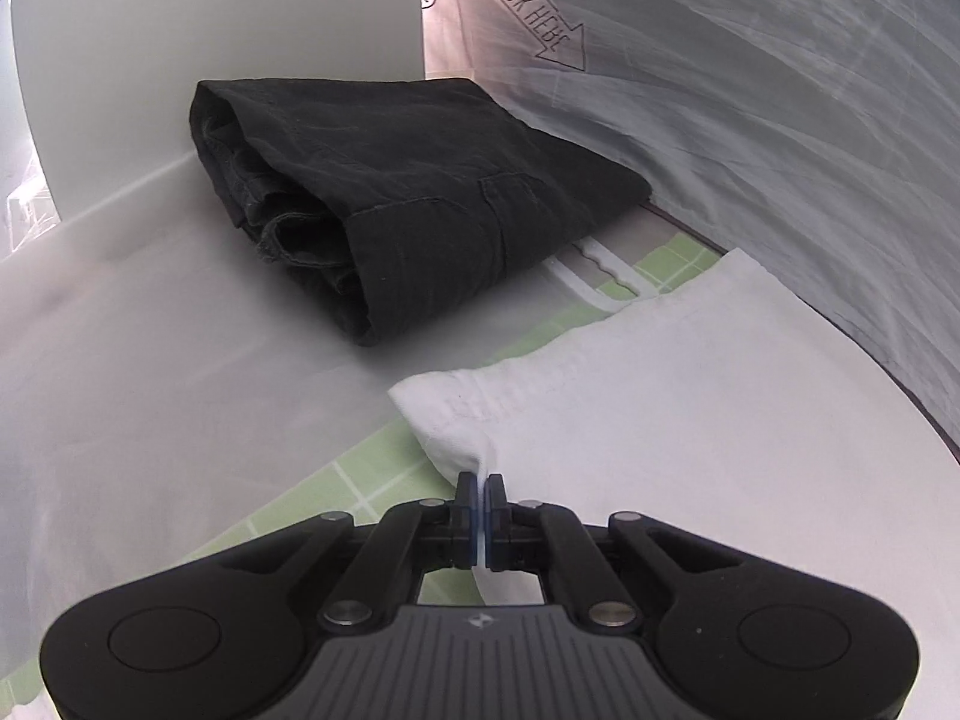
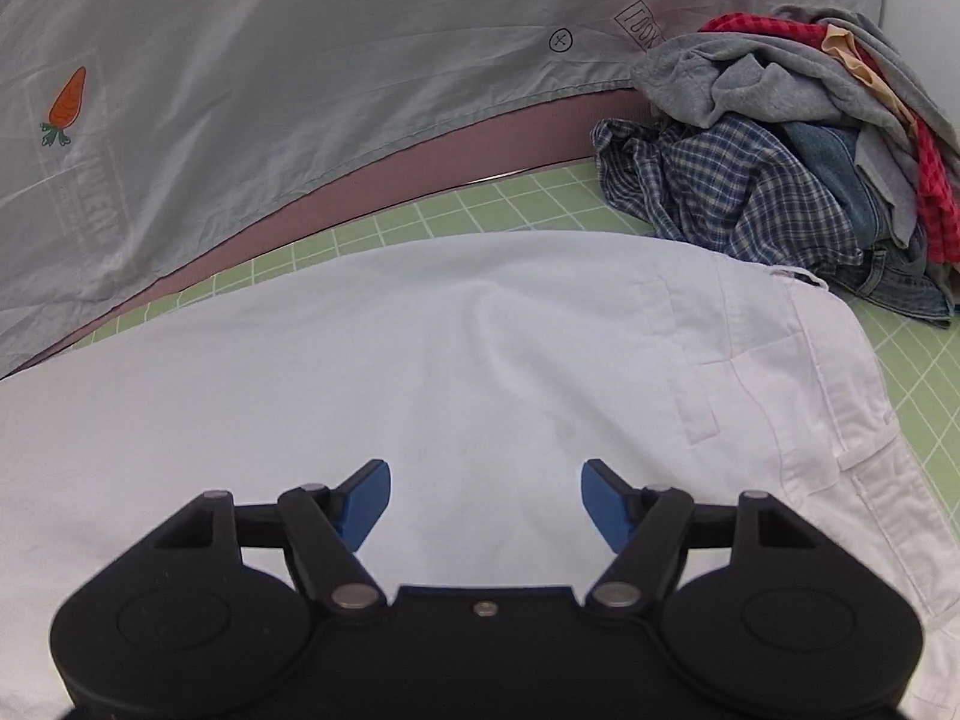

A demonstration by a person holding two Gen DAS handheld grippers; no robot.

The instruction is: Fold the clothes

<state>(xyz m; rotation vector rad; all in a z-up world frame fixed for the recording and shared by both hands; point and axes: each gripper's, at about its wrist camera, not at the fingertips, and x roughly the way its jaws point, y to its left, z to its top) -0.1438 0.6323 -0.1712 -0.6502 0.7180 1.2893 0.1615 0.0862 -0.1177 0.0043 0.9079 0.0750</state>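
Observation:
White trousers lie spread flat on the green grid mat, waistband and pocket at the right. Their hem end shows in the left wrist view. My left gripper is shut on a pinched fold of the white fabric at the hem corner. My right gripper is open and empty, just above the middle of the trousers, its blue pads spread wide.
A folded black garment lies on a white surface ahead of the left gripper. A pile of unfolded clothes sits at the right back of the mat. A grey carrot-print cloth hangs behind.

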